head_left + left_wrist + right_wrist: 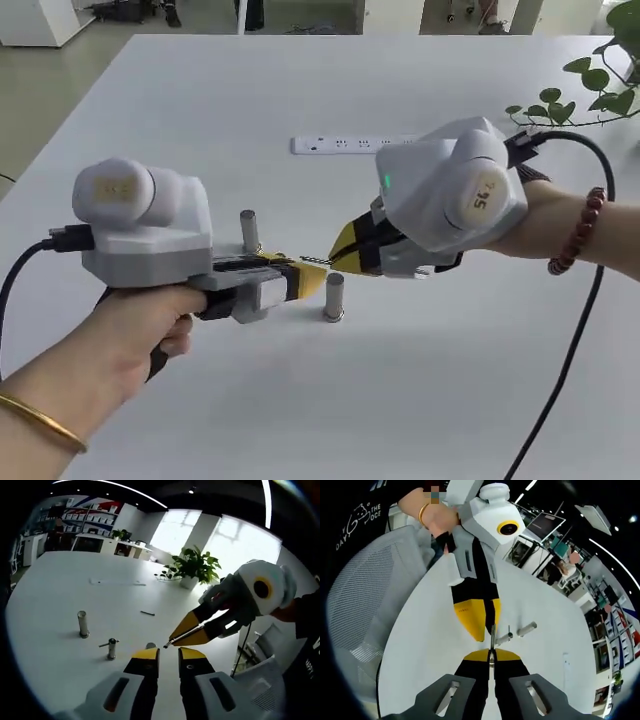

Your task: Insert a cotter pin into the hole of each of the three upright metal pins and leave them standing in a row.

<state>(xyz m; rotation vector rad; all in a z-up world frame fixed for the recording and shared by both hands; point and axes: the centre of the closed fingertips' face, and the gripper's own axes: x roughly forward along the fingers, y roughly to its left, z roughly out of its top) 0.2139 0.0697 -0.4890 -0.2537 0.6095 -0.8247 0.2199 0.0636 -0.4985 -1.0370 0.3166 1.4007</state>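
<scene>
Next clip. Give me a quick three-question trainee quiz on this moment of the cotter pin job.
1. True or false: the right gripper is shut on a cotter pin.
2. Left gripper view: two upright pins stand left of the jaws. Which one already has a cotter pin through it? A) the nearer B) the farther C) both
3. Fill in: the long white object lying on the far side of the table in the head view is a power ____.

Key
1. True.
2. A, the nearer pin.
3. strip: it is a power strip.
</scene>
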